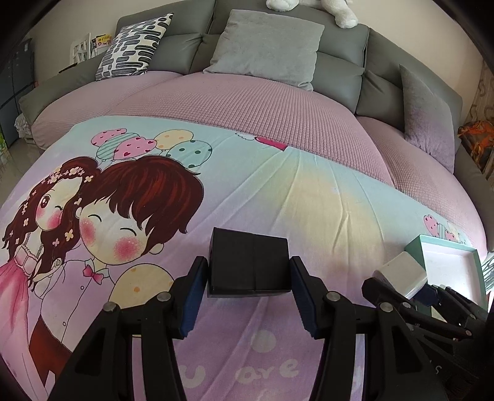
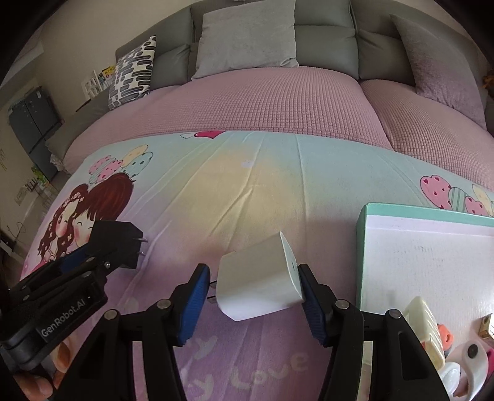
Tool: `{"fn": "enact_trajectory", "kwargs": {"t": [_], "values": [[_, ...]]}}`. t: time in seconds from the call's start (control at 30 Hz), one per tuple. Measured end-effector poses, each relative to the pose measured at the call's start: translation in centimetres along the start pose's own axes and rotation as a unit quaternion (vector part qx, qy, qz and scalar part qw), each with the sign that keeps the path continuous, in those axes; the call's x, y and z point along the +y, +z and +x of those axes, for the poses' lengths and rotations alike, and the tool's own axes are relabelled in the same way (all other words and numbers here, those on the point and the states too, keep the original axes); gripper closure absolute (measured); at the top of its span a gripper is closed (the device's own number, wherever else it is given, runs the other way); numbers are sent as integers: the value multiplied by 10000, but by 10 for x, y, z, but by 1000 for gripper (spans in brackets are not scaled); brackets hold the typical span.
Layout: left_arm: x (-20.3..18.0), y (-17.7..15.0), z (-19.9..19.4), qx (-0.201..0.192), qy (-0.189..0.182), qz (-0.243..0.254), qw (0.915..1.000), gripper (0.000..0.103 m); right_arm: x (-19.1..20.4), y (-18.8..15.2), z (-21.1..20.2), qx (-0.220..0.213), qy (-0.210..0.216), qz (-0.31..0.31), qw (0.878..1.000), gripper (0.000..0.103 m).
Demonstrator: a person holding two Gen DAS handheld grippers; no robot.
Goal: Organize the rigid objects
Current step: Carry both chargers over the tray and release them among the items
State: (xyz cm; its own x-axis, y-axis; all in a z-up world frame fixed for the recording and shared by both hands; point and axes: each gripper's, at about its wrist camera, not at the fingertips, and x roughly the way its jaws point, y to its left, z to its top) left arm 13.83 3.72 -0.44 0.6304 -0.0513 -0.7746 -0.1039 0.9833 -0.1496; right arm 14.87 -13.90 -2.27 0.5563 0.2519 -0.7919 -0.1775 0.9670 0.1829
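Grey sofa (image 1: 278, 40) at the back, seat under a pink waffle-weave cover (image 1: 262, 105), cartoon-print bedsheet (image 1: 278, 200) spread over the front of it. Leaning on the backrest: patterned black-and-white pillow (image 1: 136, 46), plain grey cushion (image 1: 265, 46), furry grey cushion (image 1: 429, 114). White plush toy (image 1: 308, 6) up on the backrest top, mostly cut off by the frame.

Left tongs (image 1: 248, 288) clamped on a black plug adapter (image 1: 250, 265), blue pads pressed to both its sides, adapter raised off the bedsheet, over its lilac part. Same adapter in the right wrist view (image 2: 119, 243), two metal prongs pointing toward the sheet's middle.

Right tongs (image 2: 253, 297) partly spread, white plug adapter (image 2: 259, 277) between the blue pads and tilted; right-hand pad touching the adapter's flat end face, prongs at the left-hand pad; firm squeeze or loose contact, cannot tell. Adapter clear of the bedsheet, just left of the box.

Mint-green shallow box (image 2: 361, 246) with a white inside, lying on the bedsheet to the right of both adapters. Near corner of the box holding a cream ribbed plastic piece (image 2: 426, 327), a white rounded gadget (image 2: 469, 354), something orange (image 2: 444, 336) and a small brass-coloured part (image 2: 484, 327); too cropped to name better.

Fingertips (image 2: 34, 385) of a hand at the lower left edge, under the left tongs' handle.
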Motion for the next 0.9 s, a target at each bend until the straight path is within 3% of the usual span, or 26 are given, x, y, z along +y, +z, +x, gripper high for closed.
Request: {"fn": "enact_trajectory", "kwargs": {"t": [0.3,0.47,0.67,0.9], "values": [[-25,3,-50,-483,-337,174,9981,48,-23,-26,-78,-716,199,803,9940,43],[-52,-2,-76,-654,-652,505,9944,48,-58,-48,-134,-1239,-390,1428,9812,43],[-109,-22,-87,-543,-1087,1277,9843,48,-102,-67,-179,-1609,-1481,1940,9563,43],[-177,-59,-81,-95,-1555,2124,9647,47,-146,-83,-182,-1546,-1675,2393,9438,43]]}}
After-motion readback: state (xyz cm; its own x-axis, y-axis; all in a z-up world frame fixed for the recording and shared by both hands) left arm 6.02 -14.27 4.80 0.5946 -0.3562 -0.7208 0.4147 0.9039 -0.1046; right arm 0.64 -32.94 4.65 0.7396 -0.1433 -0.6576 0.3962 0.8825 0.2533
